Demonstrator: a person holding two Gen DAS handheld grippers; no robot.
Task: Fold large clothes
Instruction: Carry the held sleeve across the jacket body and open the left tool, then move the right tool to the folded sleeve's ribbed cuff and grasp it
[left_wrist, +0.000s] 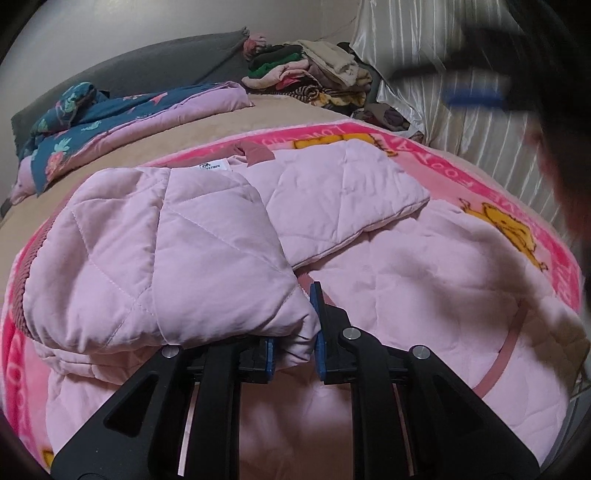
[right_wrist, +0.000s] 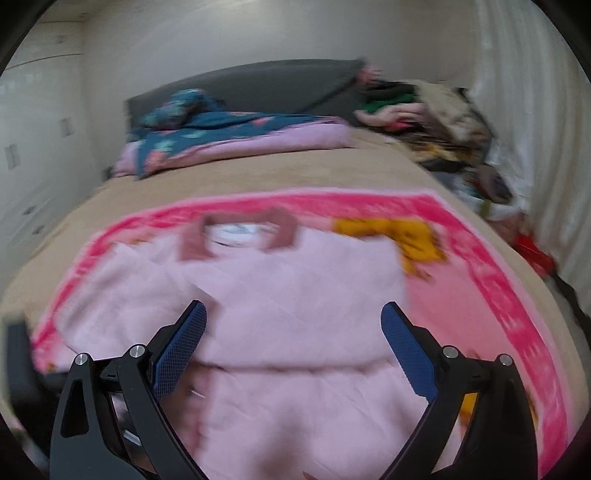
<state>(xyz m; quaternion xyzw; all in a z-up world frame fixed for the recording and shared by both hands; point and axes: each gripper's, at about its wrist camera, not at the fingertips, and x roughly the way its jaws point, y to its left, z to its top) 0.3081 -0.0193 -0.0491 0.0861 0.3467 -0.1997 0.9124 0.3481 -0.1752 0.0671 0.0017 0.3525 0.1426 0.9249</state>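
Our left tool pinches the jacket sleeve, folded across the body; right tool hovers spread.

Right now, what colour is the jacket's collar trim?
Dusty rose on the collar trim, darker than the pale pink jacket; clearest in left wrist view.

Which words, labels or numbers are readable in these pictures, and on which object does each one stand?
"LOVE": upside down on the pink blanket border; the other border letters are only partly legible.
White neck label of the pink quilted jacket: print too small to read.
Right wrist view: too blurred, nothing readable.
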